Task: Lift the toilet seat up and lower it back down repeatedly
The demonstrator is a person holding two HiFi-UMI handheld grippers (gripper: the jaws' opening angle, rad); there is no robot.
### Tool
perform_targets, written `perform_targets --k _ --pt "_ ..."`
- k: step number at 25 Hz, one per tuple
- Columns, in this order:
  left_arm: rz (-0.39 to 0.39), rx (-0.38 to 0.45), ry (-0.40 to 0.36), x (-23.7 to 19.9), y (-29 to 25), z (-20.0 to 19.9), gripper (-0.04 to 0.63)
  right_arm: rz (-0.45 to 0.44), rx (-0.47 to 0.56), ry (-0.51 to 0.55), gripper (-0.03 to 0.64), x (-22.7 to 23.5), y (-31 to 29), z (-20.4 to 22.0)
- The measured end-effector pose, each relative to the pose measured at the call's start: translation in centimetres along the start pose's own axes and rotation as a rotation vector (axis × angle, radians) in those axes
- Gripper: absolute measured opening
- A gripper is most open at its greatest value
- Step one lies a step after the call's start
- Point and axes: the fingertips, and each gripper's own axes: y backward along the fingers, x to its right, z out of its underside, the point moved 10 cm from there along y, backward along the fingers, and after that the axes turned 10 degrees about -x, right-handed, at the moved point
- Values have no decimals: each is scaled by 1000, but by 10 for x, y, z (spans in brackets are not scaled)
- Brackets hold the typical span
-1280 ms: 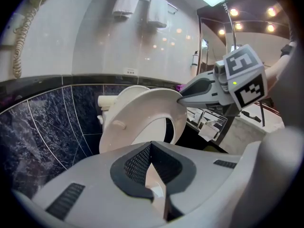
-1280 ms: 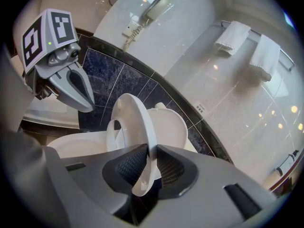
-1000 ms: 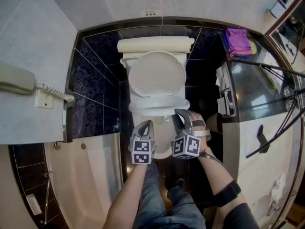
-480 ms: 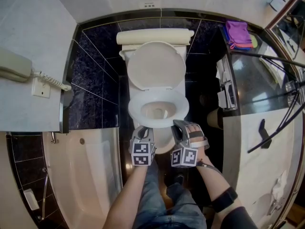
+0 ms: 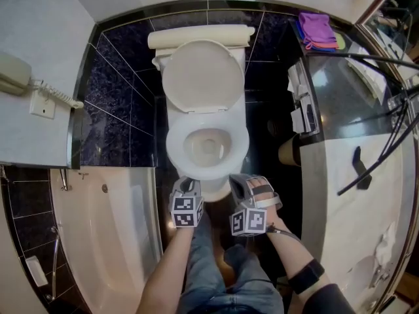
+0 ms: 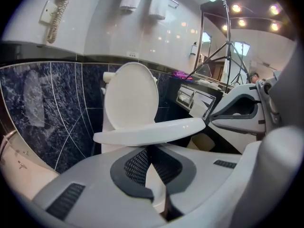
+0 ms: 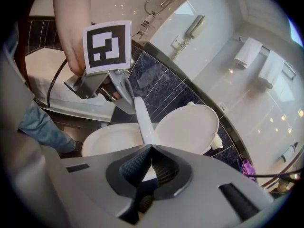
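The white toilet seat [image 5: 174,154] hangs low over the bowl, and the lid [image 5: 200,77] stands upright against the tank. Both gripper views show the seat edge-on as a white band [image 6: 152,129] [image 7: 144,122] just beyond the fingertips. I cannot tell whether it rests on the bowl. My left gripper [image 5: 187,184] [image 6: 148,149] is shut at the seat's front left. My right gripper [image 5: 237,179] [image 7: 152,146] is at the front right. Its jaws have just been closing and now meet with nothing between the pads.
A cream bathtub [image 5: 111,227] lies at the left and a wall phone [image 5: 14,76] hangs above it. At the right are a glossy counter [image 5: 347,103], a purple cloth [image 5: 318,29], a toilet roll [image 5: 289,152] and black tripod legs [image 5: 383,136]. The person's jeans [image 5: 209,273] are below the grippers.
The seat has come down from half-raised to low over the bowl. Both grippers have moved down and back toward the person, along with its front edge.
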Motion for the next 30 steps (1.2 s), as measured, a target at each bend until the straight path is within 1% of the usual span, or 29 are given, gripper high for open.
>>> perform_targets --k 3,6,9,12,17,21,23,27,30 --pt "-5 -19 6 3 -10 27 -8 -6 -18 -74 18 -16 0 22" --pt "1 -51 7 8 -21 62 -8 -16 -51 -167 18 -32 -10 45" --pt "10 -95 -22 12 -33 97 -8 -24 -85 -299 18 -44 -25 65" --pt "42 -135 -46 16 -47 125 -9 -29 -114 -439 18 -56 -44 84" --pt "47 -186 -80 16 -80 176 -9 -36 -147 -583 18 -76 -76 112" --pt "39 -220 -86 14 -107 206 -11 -38 -165 -640 18 -84 -97 130" --pt "34 -235 -97 13 -118 214 -11 -41 -170 -649 18 -88 -107 136" --pt "25 -292 -105 12 -129 232 -9 -61 -177 -658 18 -99 -117 141" --pt "17 -319 -110 12 -137 238 -9 -56 -170 -655 18 -95 -120 138"
